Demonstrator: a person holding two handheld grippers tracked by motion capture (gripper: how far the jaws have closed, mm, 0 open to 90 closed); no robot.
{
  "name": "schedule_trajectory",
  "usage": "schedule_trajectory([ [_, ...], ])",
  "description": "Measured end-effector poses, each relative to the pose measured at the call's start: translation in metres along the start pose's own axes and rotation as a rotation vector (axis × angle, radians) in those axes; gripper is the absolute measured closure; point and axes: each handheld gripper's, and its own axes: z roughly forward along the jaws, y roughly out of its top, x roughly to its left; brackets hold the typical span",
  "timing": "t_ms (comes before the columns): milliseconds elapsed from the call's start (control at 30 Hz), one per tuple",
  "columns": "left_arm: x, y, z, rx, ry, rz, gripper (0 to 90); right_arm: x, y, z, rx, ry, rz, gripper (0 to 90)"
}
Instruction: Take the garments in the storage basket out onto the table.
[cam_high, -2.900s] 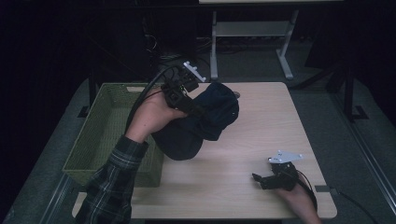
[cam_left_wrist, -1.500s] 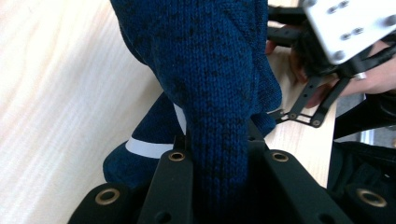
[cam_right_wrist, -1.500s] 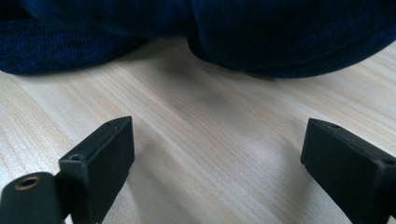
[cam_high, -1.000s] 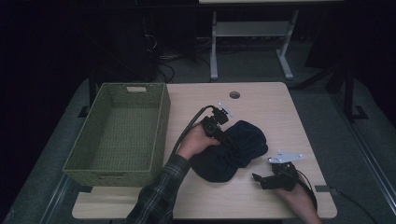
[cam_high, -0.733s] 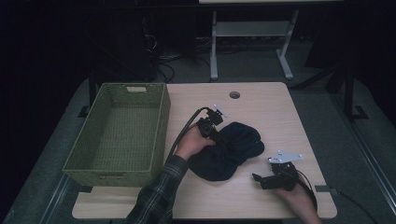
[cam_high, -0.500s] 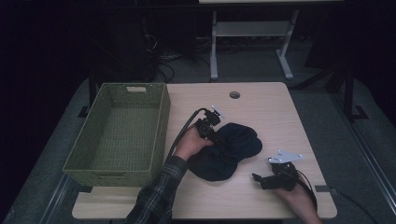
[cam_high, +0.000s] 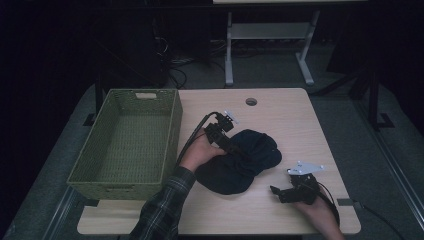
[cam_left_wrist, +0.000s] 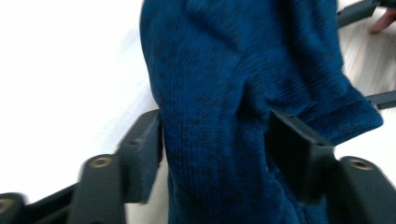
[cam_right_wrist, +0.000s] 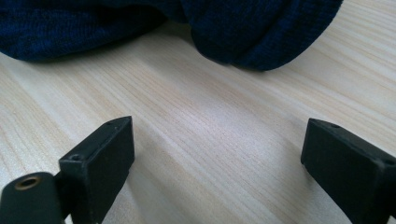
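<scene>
Dark blue knitted garment (cam_high: 239, 161) lies bunched on the tabletop (cam_high: 280, 107), about mid-width, nearer the front edge than the back. Left gripper (cam_high: 234, 148) sits at the garment's left side; its jaws have just been opening and now stand wide, with a fold of the knit between the 2 pads (cam_left_wrist: 144, 144). Right gripper (cam_high: 276, 191) rests near the front right corner, jaws wide, bare wood between them. Green woven basket (cam_high: 172, 125) stands along the left edge.
</scene>
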Motion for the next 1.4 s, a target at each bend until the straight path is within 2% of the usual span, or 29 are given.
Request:
schedule_trajectory([
  [67, -0.002, 0.000, -0.009, -0.022, 0.026, 0.002, 29.2, 0.000, 0.000, 0.000, -0.001, -0.001, -0.002, 9.3],
  [100, -0.002, 0.000, -0.015, -0.027, 0.037, 0.018, 28.3, 0.000, 0.000, 0.000, 0.000, 0.000, -0.001, 9.3],
  [200, -0.007, -0.002, -0.026, -0.045, 0.056, 0.024, 28.6, 0.000, 0.000, 0.000, 0.000, 0.000, -0.001, 9.3],
  [233, -0.009, -0.003, -0.031, -0.044, 0.056, 0.035, 31.2, 0.000, 0.000, 0.000, 0.001, 0.000, -0.001, 9.3],
  [300, -0.017, -0.007, -0.039, -0.058, 0.050, 0.039, 38.7, 0.000, 0.000, 0.000, 0.001, 0.000, -0.001, 9.3],
  [333, -0.019, -0.008, -0.041, -0.061, 0.045, 0.044, 47.3, 0.000, 0.000, 0.000, 0.000, -0.001, -0.004, 9.3],
  [433, -0.030, -0.015, -0.047, -0.073, 0.017, 0.060, 62.4, 0.000, 0.000, 0.000, -0.001, -0.001, -0.004, 9.3],
  [567, -0.039, -0.026, -0.046, -0.061, -0.037, 0.064, 81.9, 0.000, 0.000, 0.000, -0.002, -0.001, -0.004, 9.3],
  [667, -0.047, -0.037, -0.042, -0.046, -0.068, 0.070, 89.9, 0.000, 0.000, 0.000, -0.001, -0.001, -0.004, 9.3],
  [900, -0.063, -0.062, -0.033, -0.042, -0.099, 0.094, 90.0, 0.000, 0.000, 0.000, -0.002, -0.001, -0.004, 9.3],
  [1067, -0.073, -0.079, -0.025, -0.032, -0.101, 0.110, 90.0, 0.000, 0.000, 0.000, 0.000, -0.001, -0.003, 9.3],
  [1200, -0.079, -0.093, -0.014, -0.041, -0.082, 0.121, 89.9, 0.000, 0.000, 0.000, 0.000, -0.001, -0.004, 9.3],
  [1267, -0.079, -0.097, -0.008, -0.042, -0.086, 0.111, 89.9, 0.000, 0.000, 0.000, 0.001, -0.001, -0.004, 9.4],
  [1400, -0.077, -0.102, 0.003, -0.031, -0.061, 0.108, 89.8, 0.000, 0.000, 0.000, 0.001, -0.001, -0.004, 9.3],
])
